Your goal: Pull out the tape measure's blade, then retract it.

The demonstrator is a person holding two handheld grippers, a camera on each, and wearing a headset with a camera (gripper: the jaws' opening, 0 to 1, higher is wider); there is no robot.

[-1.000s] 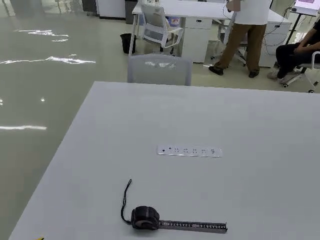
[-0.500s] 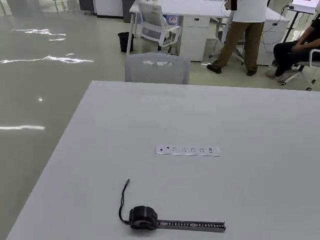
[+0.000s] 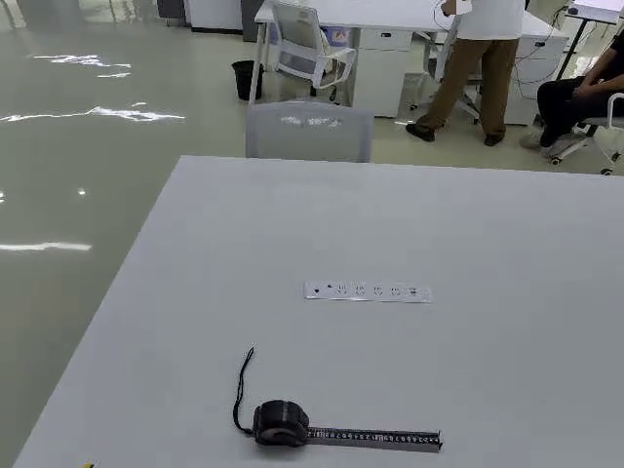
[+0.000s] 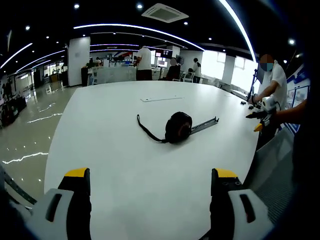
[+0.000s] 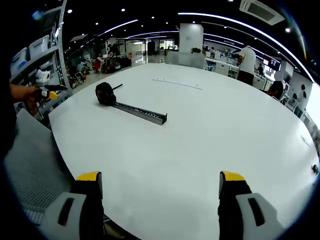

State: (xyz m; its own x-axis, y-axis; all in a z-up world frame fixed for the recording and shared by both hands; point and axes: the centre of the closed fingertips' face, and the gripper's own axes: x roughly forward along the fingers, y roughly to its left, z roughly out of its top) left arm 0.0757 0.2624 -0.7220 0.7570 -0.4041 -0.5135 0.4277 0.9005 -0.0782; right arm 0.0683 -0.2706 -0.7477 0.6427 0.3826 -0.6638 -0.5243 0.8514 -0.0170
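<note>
White desk (image 3: 439,214) spreads wide; the tape measure (image 3: 285,427) lies close to its near edge, blade (image 3: 375,439) partly out toward the right. Left tongs (image 4: 151,173) and right tongs (image 5: 162,176) gape wide, holding nothing, well short of it. Best pin the case (image 4: 178,127) with the left, nip the blade tip with the right, and pull rightward along bare desk, clear of the socket strip (image 3: 368,292).
</note>
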